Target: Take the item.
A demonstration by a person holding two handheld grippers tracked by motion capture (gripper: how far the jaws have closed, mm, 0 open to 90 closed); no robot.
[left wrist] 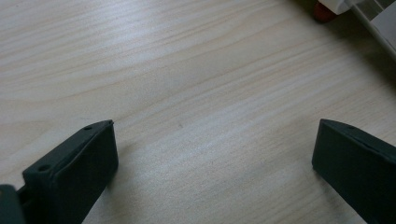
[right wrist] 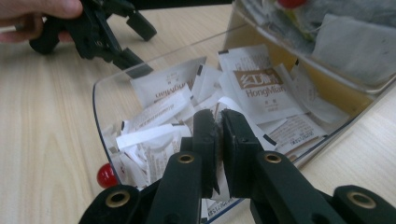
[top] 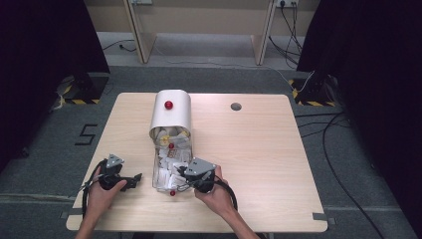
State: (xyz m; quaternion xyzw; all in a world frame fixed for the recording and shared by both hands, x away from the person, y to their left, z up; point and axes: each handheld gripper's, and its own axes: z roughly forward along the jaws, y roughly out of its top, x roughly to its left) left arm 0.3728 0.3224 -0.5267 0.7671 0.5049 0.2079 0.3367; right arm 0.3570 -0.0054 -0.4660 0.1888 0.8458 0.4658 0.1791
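A clear plastic box (top: 158,172) lies on the wooden table (top: 259,149), full of several white sachets (right wrist: 259,88). My right gripper (top: 180,172) reaches into it from the near right. In the right gripper view its jaws (right wrist: 219,116) stand pressed together over the heap, with the edge of a white sachet (right wrist: 233,103) pinched between the tips. My left gripper (top: 135,180) rests on the table left of the box. Its jaws (left wrist: 215,140) are spread wide over bare wood with nothing between them.
A white curved cover (top: 174,119) with a red knob (top: 168,105) stands over the box's far end. A small red ball foot (top: 172,192) sticks out at the box's near corner. A round hole (top: 236,106) marks the table's far side.
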